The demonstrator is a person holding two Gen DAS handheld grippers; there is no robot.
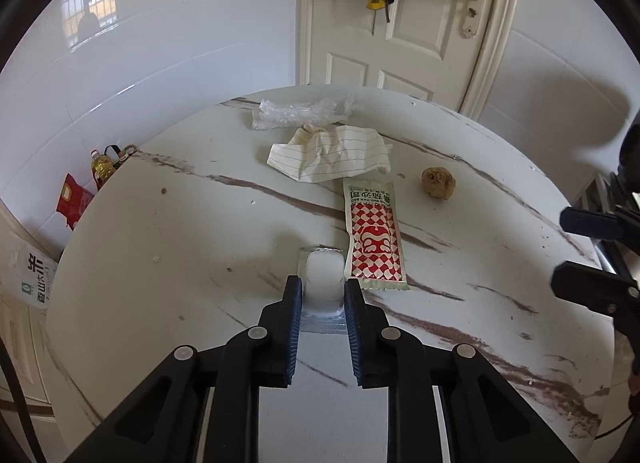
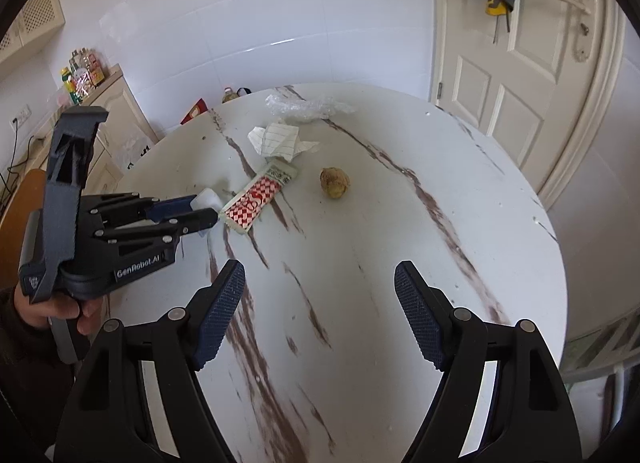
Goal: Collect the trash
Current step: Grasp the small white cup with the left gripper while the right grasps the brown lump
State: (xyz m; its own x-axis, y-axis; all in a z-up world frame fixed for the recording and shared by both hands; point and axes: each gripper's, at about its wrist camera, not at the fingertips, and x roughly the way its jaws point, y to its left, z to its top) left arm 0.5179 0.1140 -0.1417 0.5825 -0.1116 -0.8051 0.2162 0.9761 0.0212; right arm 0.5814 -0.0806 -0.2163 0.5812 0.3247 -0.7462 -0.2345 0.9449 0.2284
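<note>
We see a round marbled worktop (image 1: pixel 168 247) filling the middle of both views. Our right claw (image 2: pixel 320 291) hangs at lower centre with its pads wide apart and nothing between them. Our left claw (image 1: pixel 319 295) sits at lower centre, clamped on a small clear plastic cup (image 1: pixel 324 275). Just right of the cup lies a red-checked sachet (image 1: pixel 374 239); above it, crumpled lined paper (image 1: pixel 332 155), then clear plastic wrap (image 1: pixel 304 113). A brown lump (image 1: pixel 438 182) rests right of the sachet
</note>
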